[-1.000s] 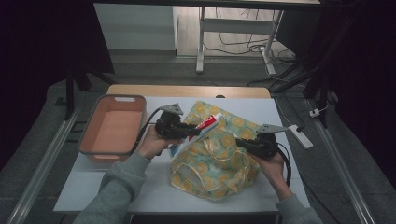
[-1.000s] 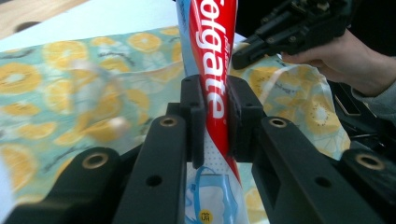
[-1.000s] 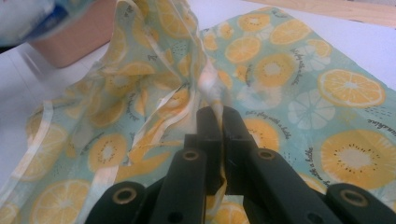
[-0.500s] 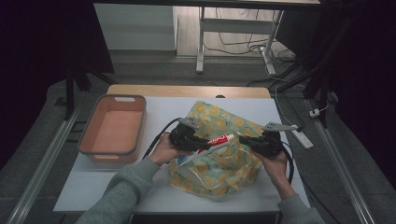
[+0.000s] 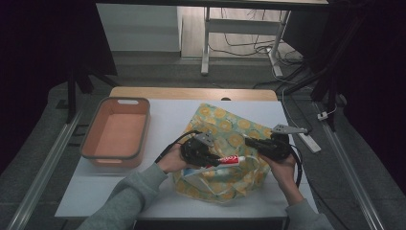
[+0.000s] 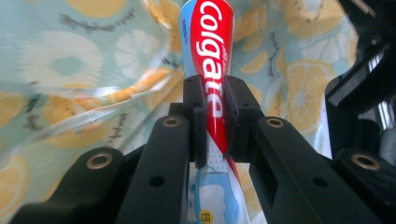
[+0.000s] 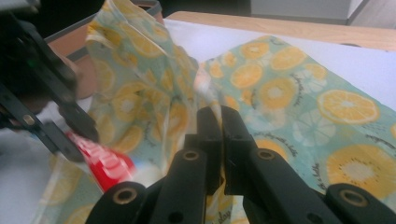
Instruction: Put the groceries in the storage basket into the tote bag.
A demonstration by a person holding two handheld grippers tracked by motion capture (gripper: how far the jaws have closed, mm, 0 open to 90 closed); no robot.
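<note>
While an orange tray (image 5: 116,129) sits at the table's left, the left gripper (image 5: 213,159) pinches a Colgate toothpaste tube (image 5: 231,159) over the lemon-print bag (image 5: 225,143), whose fabric edge the right gripper (image 5: 249,142) clamps.

Reaching in from the bottom edge with both grey-sleeved forearms, hands wrapped around the gripper bodies. Left gripper (image 5: 212,162) pointing right, jaws clamping a toothpaste tube (image 6: 212,60) near its middle. Right gripper (image 5: 249,142) pointing left toward the other, jaws pressed nearly together on a raised fold of the lemon-print bag (image 7: 154,88). Both grippers sitting close together, tips facing.
</note>
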